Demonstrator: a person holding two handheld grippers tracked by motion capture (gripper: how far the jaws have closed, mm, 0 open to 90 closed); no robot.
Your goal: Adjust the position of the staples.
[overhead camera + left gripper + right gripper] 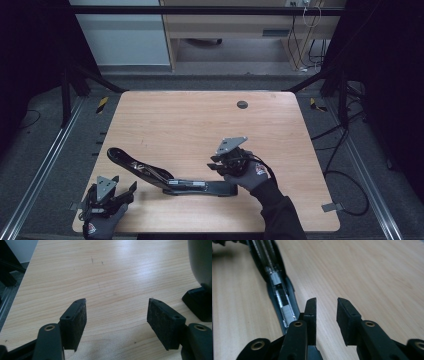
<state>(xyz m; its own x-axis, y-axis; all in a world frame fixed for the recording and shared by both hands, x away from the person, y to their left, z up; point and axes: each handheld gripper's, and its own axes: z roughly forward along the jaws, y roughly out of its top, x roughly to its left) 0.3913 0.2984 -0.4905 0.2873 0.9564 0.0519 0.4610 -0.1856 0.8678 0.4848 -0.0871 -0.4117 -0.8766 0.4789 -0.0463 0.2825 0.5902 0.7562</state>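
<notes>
The large black stapler (170, 177) lies flat on the wooden table (200, 120) near its front edge, swung fully open so that the base runs toward the right and the top arm angles off to the left rear; opened out like this it exposes the metal staple channel (277, 287), which seems the point of laying it so, perhaps for loading or clearing staples.

The right gripper (216, 164) hovers just above the stapler's base end, its jaws parted with nothing between them; in the right gripper view (325, 305) they stand just beside the channel, not on it; the stapler is released and rests on its own weight.

The left gripper (125, 192) waits near the table's front left corner, close to the stapler's hinge, its jaws wide and empty over bare wood in the left gripper view (116, 308); a dark part of the stapler (200, 290) sits at that view's right edge.

A small round grommet (242, 104) lies well apart at the rear; nothing blocks either approach.
</notes>
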